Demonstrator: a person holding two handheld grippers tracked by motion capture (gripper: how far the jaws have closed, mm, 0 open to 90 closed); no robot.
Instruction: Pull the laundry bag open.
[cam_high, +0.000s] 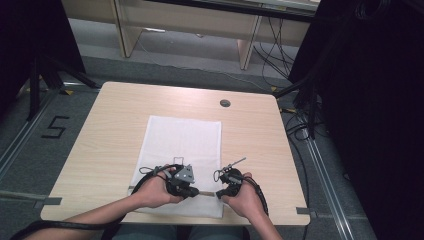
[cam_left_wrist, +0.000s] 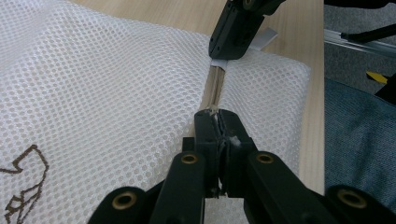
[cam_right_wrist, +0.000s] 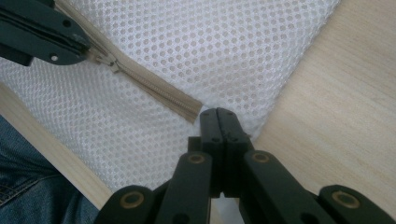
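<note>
A white mesh bag (cam_high: 182, 142) lies flat on the wooden table (cam_high: 110, 135), with a beige zipper (cam_high: 207, 193) along its near edge. My left gripper (cam_high: 196, 191) points right and is shut on the zipper pull (cam_left_wrist: 215, 111). From the right, my right gripper (cam_high: 219, 193) is shut on the end of the zipper (cam_right_wrist: 187, 106) at the bag's corner. In the right gripper view the closed zipper (cam_right_wrist: 154, 86) runs from my jaws up to the left gripper (cam_right_wrist: 86, 46). In the left gripper view the right gripper (cam_left_wrist: 219, 56) sits at the far end of the zipper (cam_left_wrist: 214, 88).
A round cable hole (cam_high: 225, 103) sits near the table's far edge. The near table edge (cam_right_wrist: 51, 154) runs just behind the bag, with the person's jeans (cam_right_wrist: 23, 196) below it. Black stands and cables (cam_high: 300, 100) flank the table on the floor.
</note>
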